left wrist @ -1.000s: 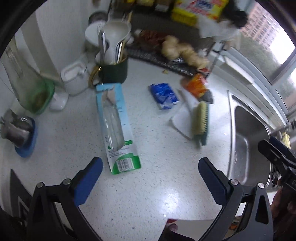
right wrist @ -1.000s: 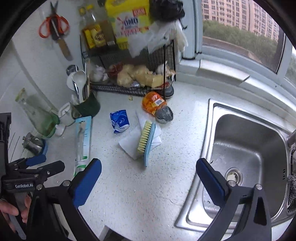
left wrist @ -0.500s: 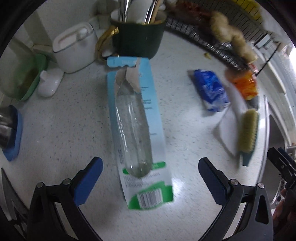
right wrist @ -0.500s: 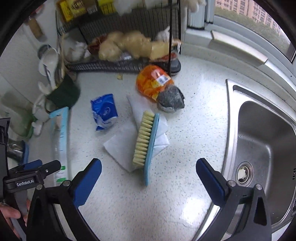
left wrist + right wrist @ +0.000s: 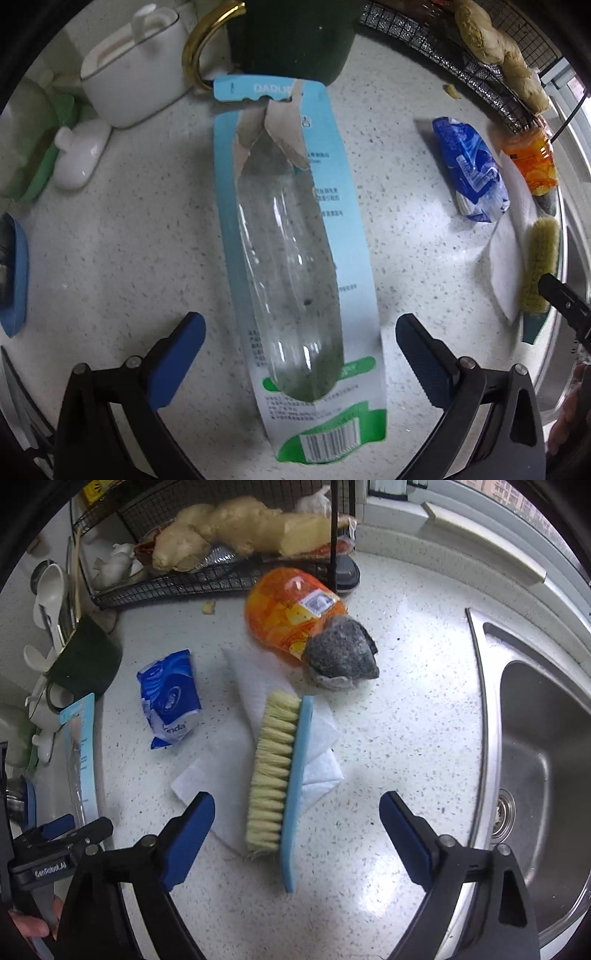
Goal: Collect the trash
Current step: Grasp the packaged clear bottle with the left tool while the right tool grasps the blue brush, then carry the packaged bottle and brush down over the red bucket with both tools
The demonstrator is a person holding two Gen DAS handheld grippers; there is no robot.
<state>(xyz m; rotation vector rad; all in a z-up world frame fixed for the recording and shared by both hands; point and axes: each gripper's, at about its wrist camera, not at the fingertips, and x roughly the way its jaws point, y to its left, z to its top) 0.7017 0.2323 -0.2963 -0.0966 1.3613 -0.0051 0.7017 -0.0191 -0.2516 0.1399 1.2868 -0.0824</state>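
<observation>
Two hand-held tongs hang over a speckled white kitchen bench [image 5: 110, 258] strewn with rubbish. The left tongs [image 5: 300, 332] point steeply down, jaws spread wide and empty, straddling the lower end of a torn blister pack [image 5: 295, 258], a long blue-and-green card with a clear plastic bubble, lying flat on the bench with its barcode end nearest the camera. Its far end touches or nearly touches a dark green mug [image 5: 291, 40] with a gold handle; a white lidded pot [image 5: 133, 81] stands just to the left of the mug.

The right tongs [image 5: 297, 816] have just been closing a little yet stand wide apart, gripping nothing. Between their blue pads, lower on the bench, lies a scrubbing brush [image 5: 280, 775] with a light blue back and pale bristles, resting on a crumpled white paper towel [image 5: 236, 738]. A blue tissue packet [image 5: 170, 698] lies just left of the towel. Beyond the brush sits an orange plastic wrapper [image 5: 291, 616] with a grey scouring pad [image 5: 340, 653] poking from its open end. Behind it, a black wire rack [image 5: 184, 583] holds ginger root [image 5: 236, 528]. A stainless steel sink [image 5: 535, 738] fills the right side of that view, and the left tongs show at its lower left edge, held by a hand [image 5: 33, 923].
</observation>
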